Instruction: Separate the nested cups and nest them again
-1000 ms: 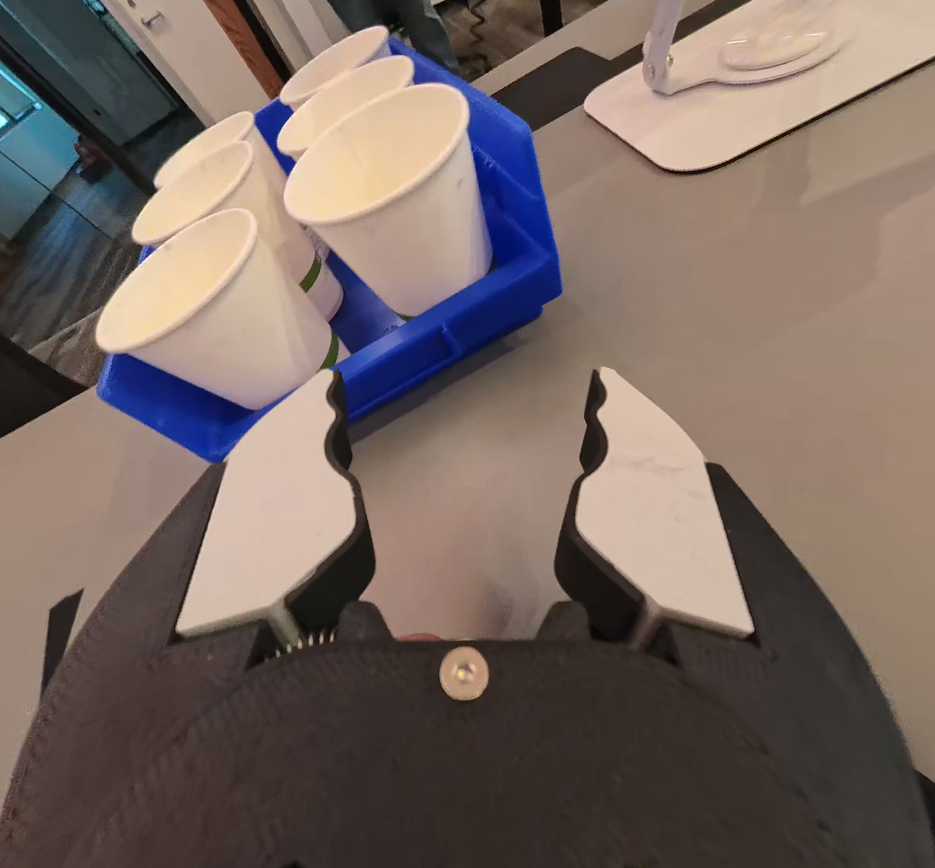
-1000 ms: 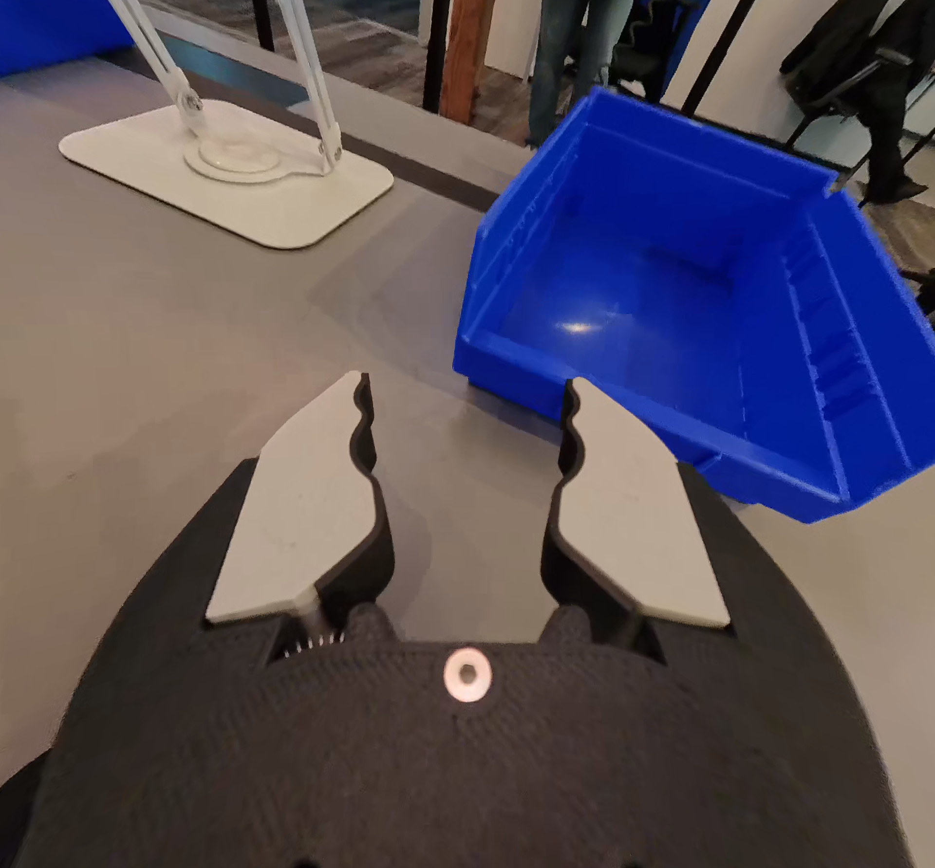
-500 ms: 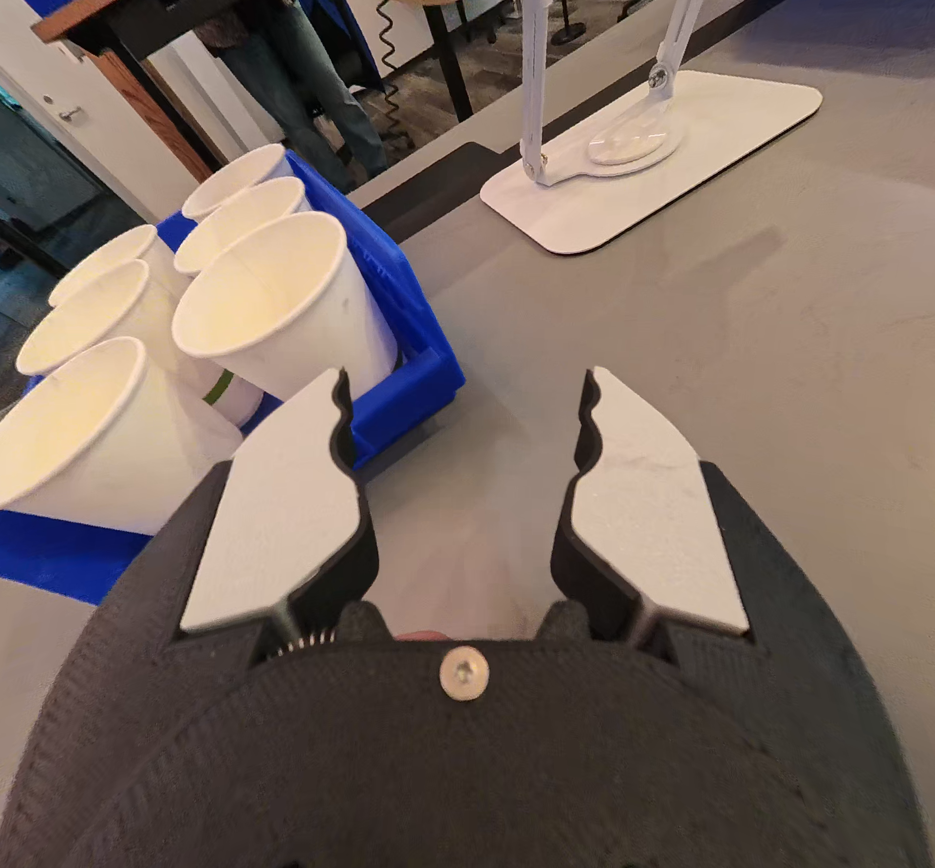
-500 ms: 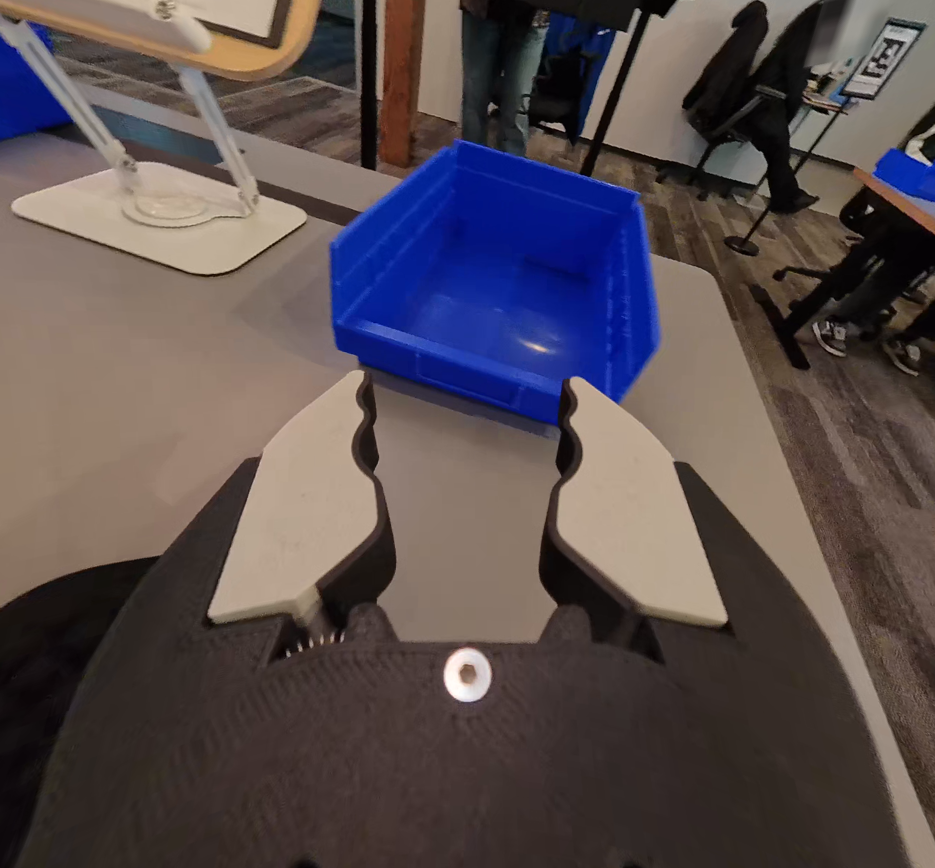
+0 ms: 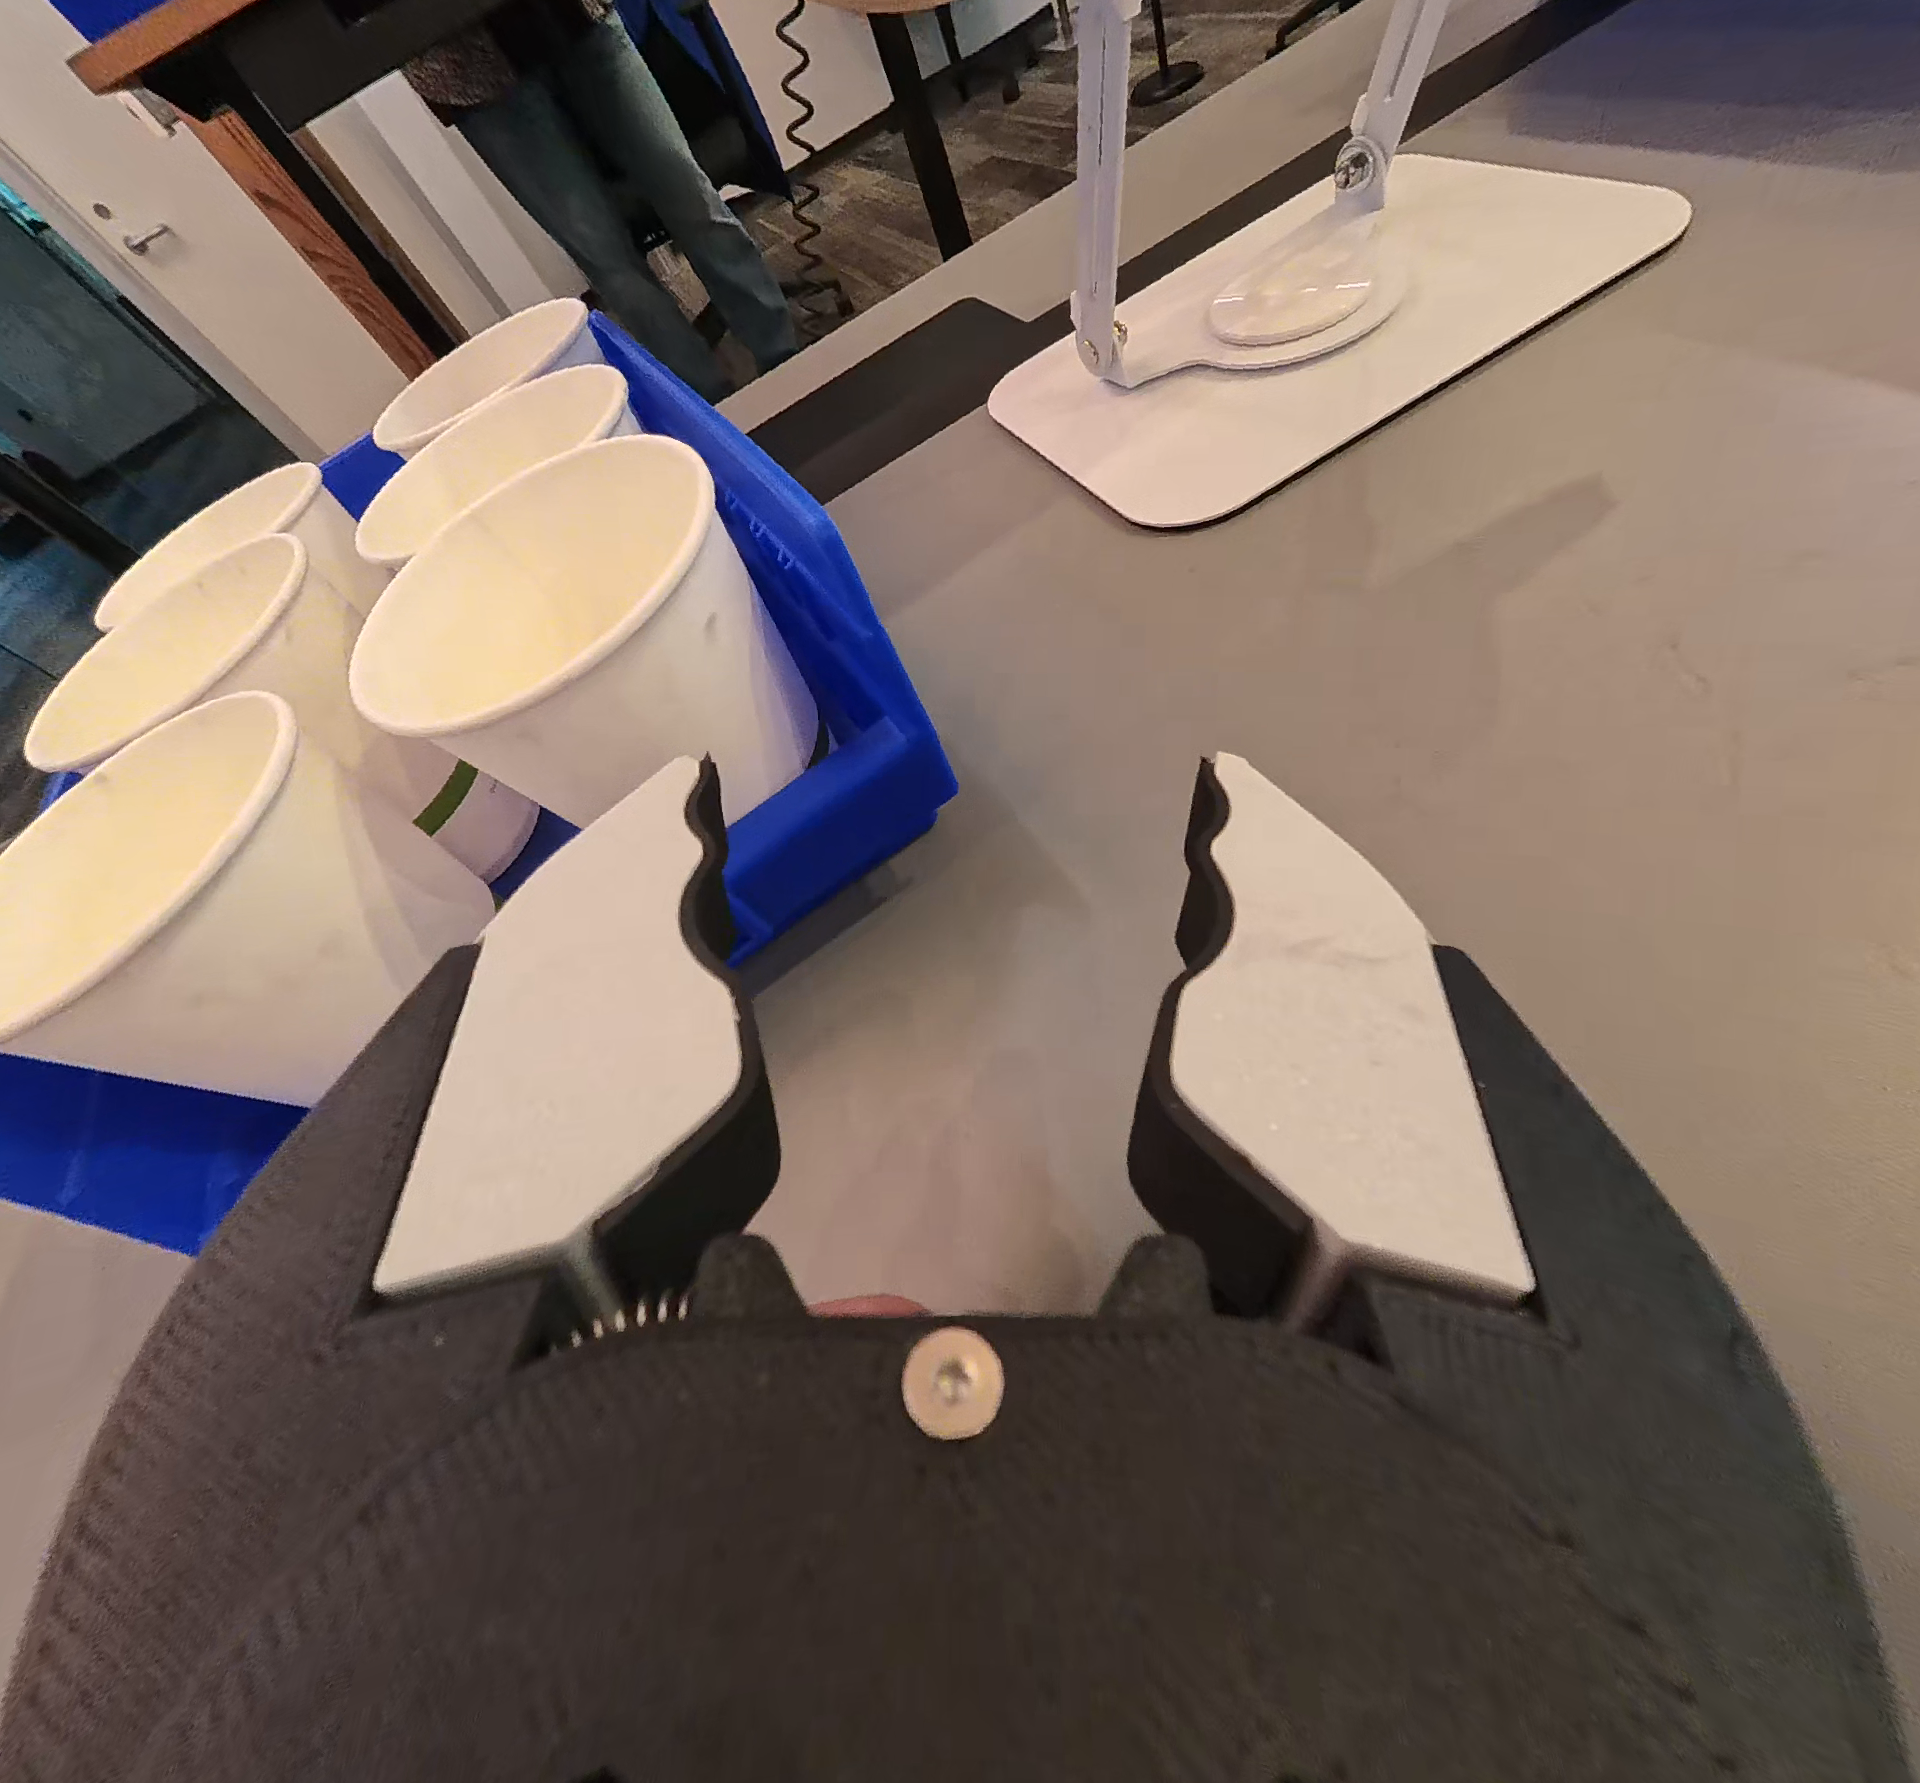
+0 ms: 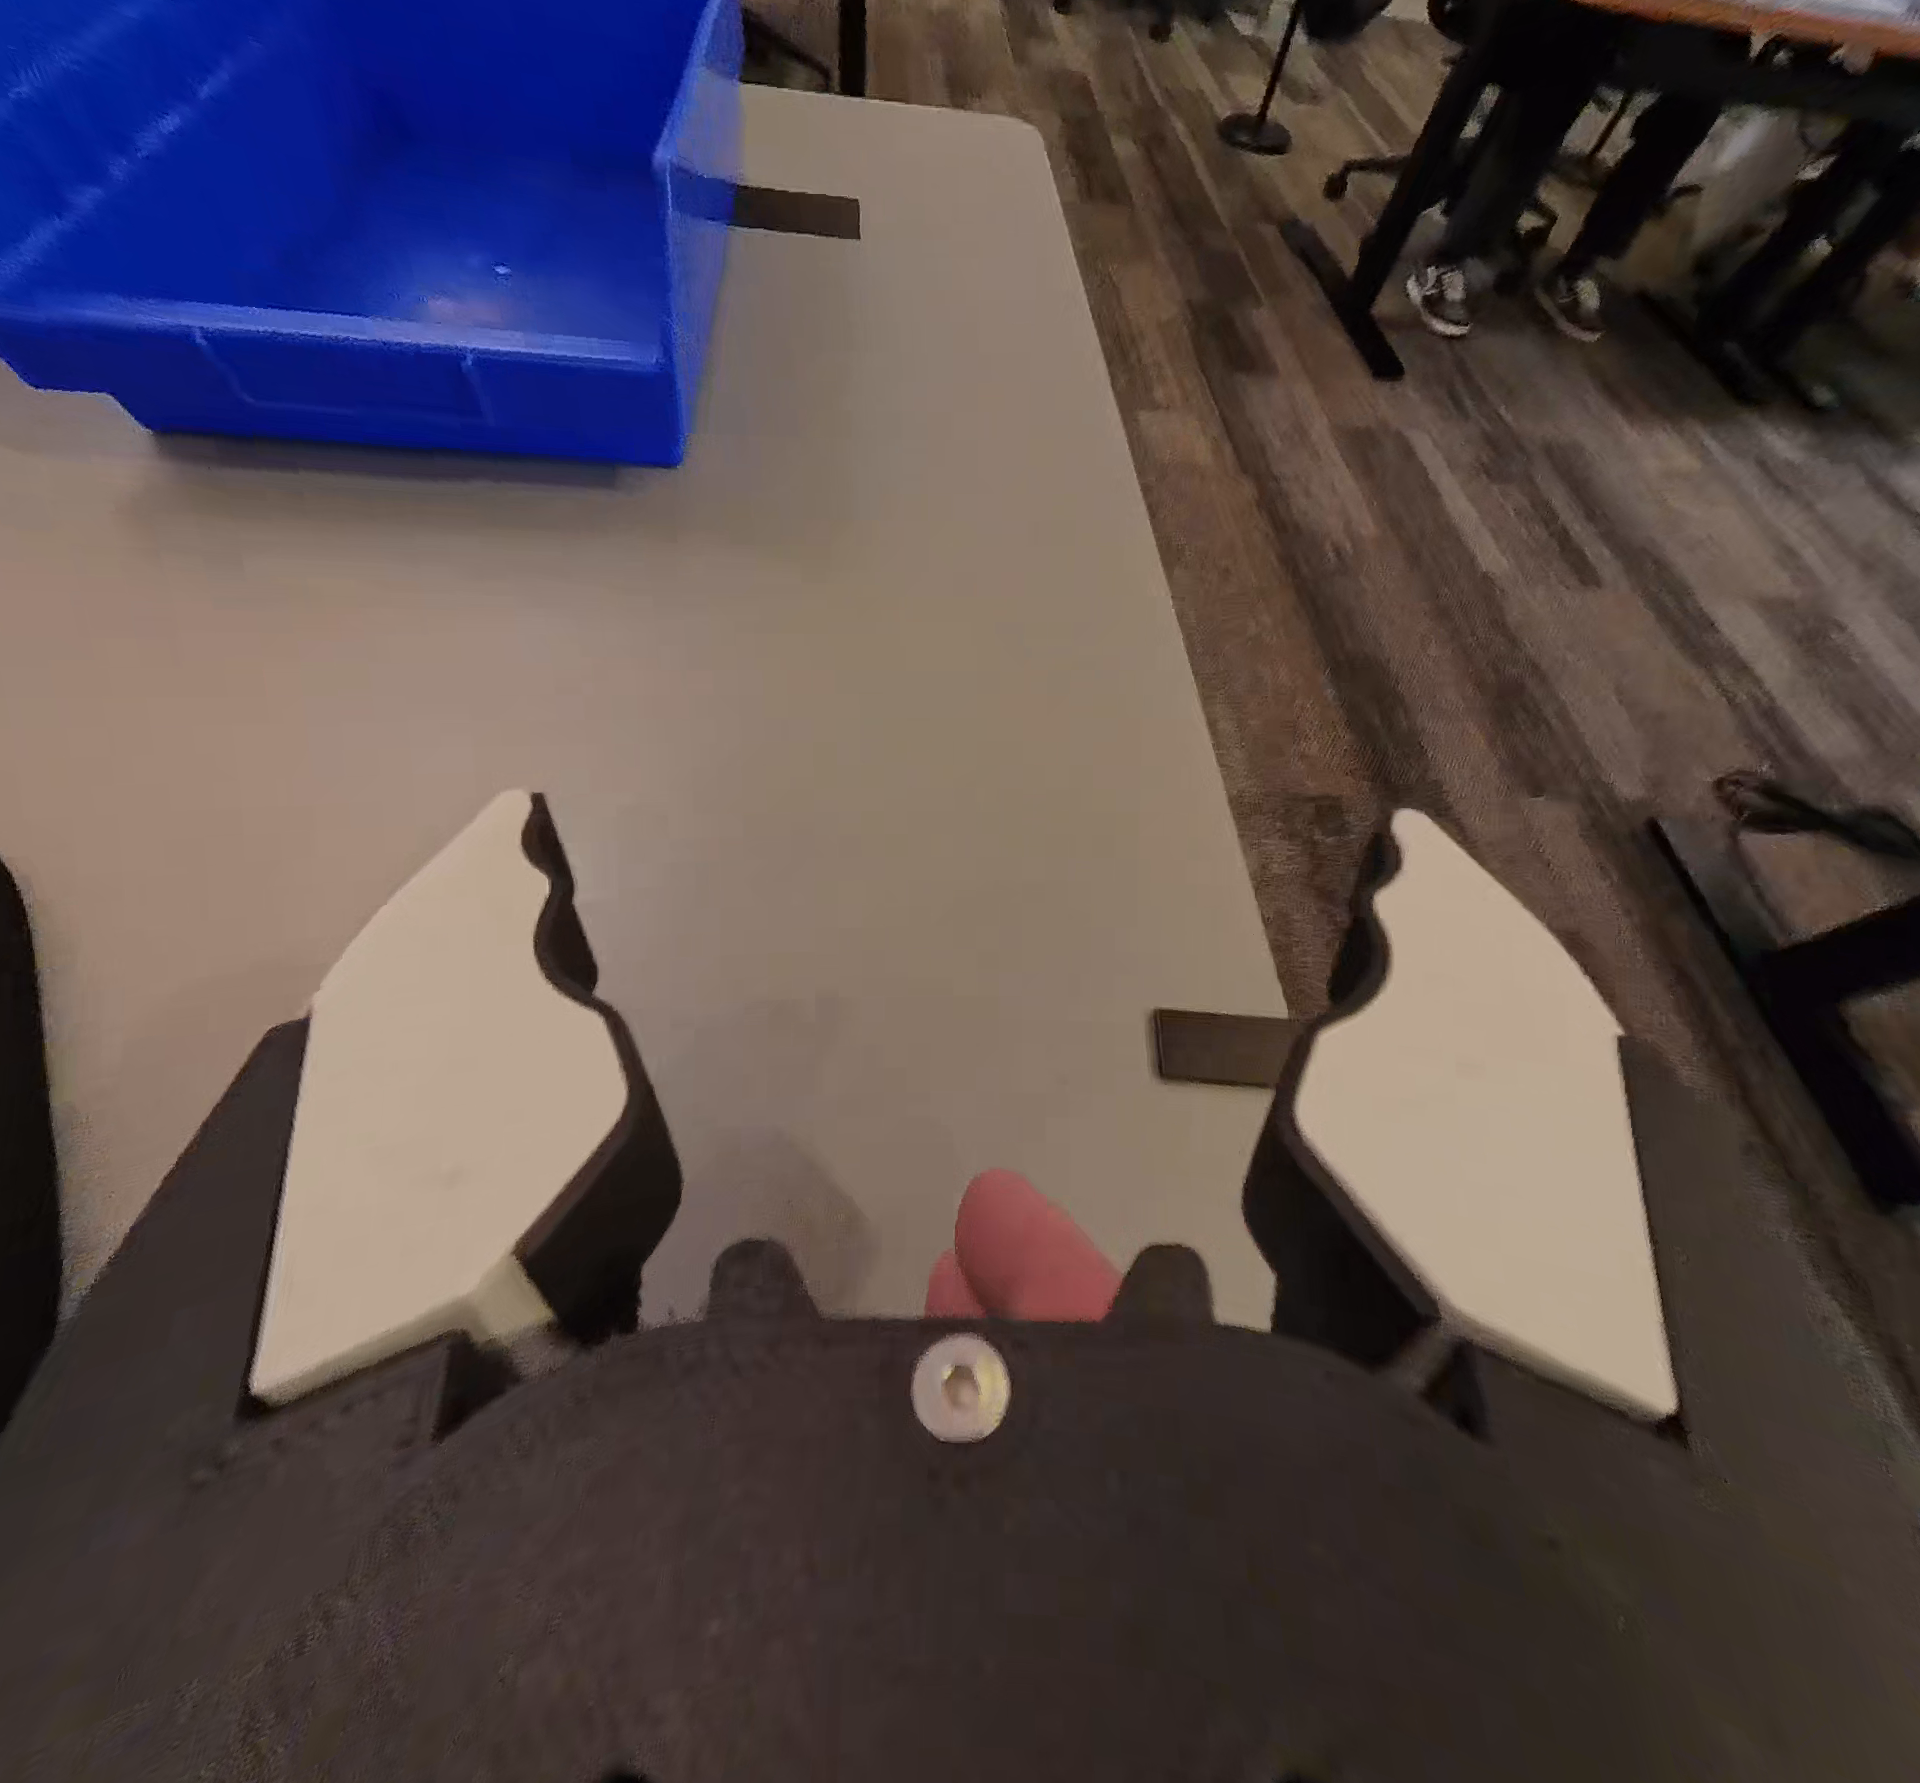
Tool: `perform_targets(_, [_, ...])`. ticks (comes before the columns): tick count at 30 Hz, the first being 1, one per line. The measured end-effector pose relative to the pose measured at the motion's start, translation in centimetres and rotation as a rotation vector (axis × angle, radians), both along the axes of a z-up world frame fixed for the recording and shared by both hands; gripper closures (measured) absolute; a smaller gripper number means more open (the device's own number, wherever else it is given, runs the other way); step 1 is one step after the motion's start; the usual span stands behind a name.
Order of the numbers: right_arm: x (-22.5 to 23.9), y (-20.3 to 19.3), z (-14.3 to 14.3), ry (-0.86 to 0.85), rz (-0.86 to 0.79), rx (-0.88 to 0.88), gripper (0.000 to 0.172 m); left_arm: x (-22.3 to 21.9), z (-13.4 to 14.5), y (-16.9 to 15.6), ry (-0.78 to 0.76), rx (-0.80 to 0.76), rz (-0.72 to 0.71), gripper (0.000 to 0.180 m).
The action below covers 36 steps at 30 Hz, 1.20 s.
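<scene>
White paper cups (image 5: 540, 611) upright, crowded in blue bin (image 5: 862, 798), left of my left tongs (image 5: 954, 777). Left tongs apart, bare, over grey table (image 5: 1351, 694). White stand base (image 5: 1340, 351) beyond. My right tongs (image 6: 961, 819) wide apart, bare; second blue bin (image 6: 416, 372) beyond-left of them.

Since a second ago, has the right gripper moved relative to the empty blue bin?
Yes. The right gripper swung right; the empty blue bin now sits at upper left.

The left gripper (image 5: 954, 777) hangs with its jaws parted and nothing between them. The right gripper (image 6: 961, 819) is spread wider, also bare; a fingertip (image 6: 1023, 1250) shows at its base.
</scene>
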State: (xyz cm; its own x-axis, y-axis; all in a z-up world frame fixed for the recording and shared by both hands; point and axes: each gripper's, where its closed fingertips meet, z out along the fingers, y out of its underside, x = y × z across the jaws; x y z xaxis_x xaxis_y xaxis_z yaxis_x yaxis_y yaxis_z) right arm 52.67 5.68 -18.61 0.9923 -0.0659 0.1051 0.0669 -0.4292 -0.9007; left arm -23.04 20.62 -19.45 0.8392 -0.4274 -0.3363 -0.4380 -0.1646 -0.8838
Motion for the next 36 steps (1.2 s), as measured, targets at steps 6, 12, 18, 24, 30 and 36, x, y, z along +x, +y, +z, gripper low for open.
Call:
perform_targets(6, [2.4, -0.3, -2.9, 0.045, -0.031, -0.076, 0.024, -0.1, 0.0, 0.0, -0.004, 0.0, 0.005, 0.095])
perform_targets(12, [2.1, -0.3, -3.9, 0.062, -0.007, -0.173, 0.024, -0.1, -0.1, 0.0, -0.002, -0.002, 0.007, 0.095])
perform_targets(18, [1.1, -1.0, -5.0, 0.009, 0.021, -0.253, 0.024, -0.2, -0.1, 0.0, -0.01, -0.004, 0.006, 0.094])
perform_targets(24, [-0.6, -1.0, -6.7, -0.126, 0.079, -0.362, 0.024, -0.1, -0.2, 0.1, -0.004, -0.01, 0.002, 0.094])
perform_targets(30, [-0.7, -1.0, -7.8, -0.145, 0.088, -0.424, 0.024, 0.1, -0.5, 0.3, 0.002, -0.021, -0.006, 0.094])
perform_targets(36, [-0.7, -1.0, -8.0, -0.146, 0.089, -0.422, 0.024, -0.2, -0.3, 0.6, -0.039, -0.015, 0.002, 0.096])
